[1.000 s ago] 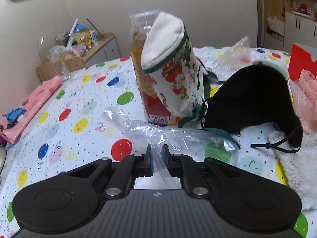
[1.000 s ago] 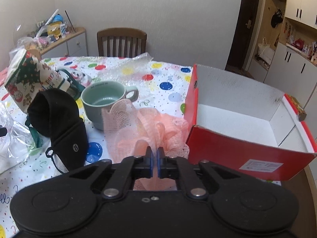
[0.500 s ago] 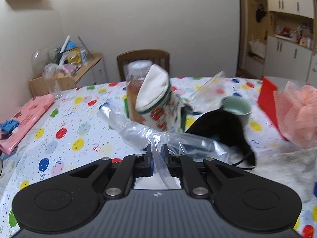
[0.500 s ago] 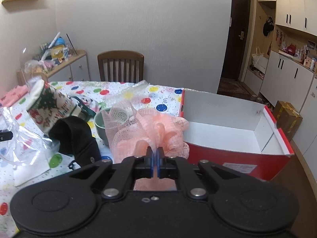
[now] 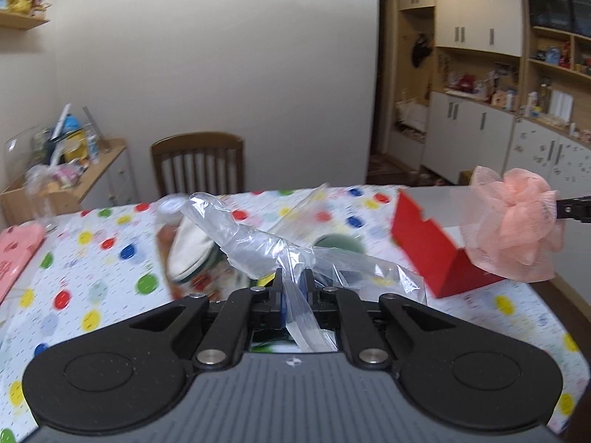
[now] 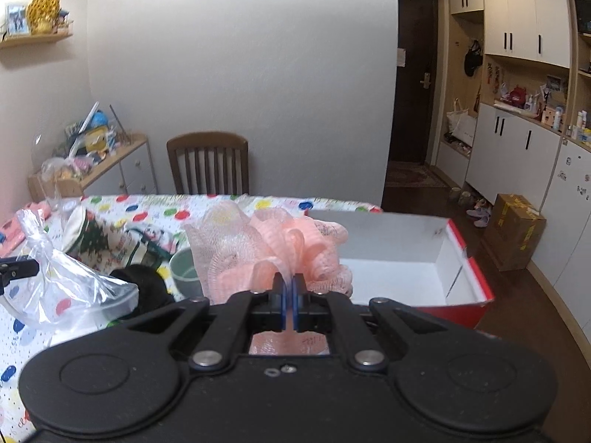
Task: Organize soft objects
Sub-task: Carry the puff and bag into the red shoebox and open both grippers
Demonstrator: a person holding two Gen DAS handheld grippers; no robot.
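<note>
My left gripper (image 5: 293, 288) is shut on a clear plastic bag (image 5: 258, 243) and holds it above the table; the bag also shows in the right wrist view (image 6: 62, 288). My right gripper (image 6: 288, 295) is shut on a pink mesh bath pouf (image 6: 273, 247), held in the air beside the open red box (image 6: 406, 258). The pouf also shows in the left wrist view (image 5: 513, 225), with the red box (image 5: 432, 251) below it. A black face mask (image 6: 144, 280) and a Christmas-print pouch (image 6: 92, 236) lie on the polka-dot tablecloth (image 5: 92, 258).
A green mug (image 6: 184, 269) stands beside the mask. A wooden chair (image 6: 208, 166) is at the table's far side. A cluttered side cabinet (image 6: 92, 158) stands at the left wall. A pink item (image 5: 18, 251) lies at the table's left edge. A cardboard box (image 6: 517, 232) sits on the floor.
Both grippers have risen well above the table with their loads. The bag has lifted off the cloth. The pouf has lifted away from the mug, beside the red box.
</note>
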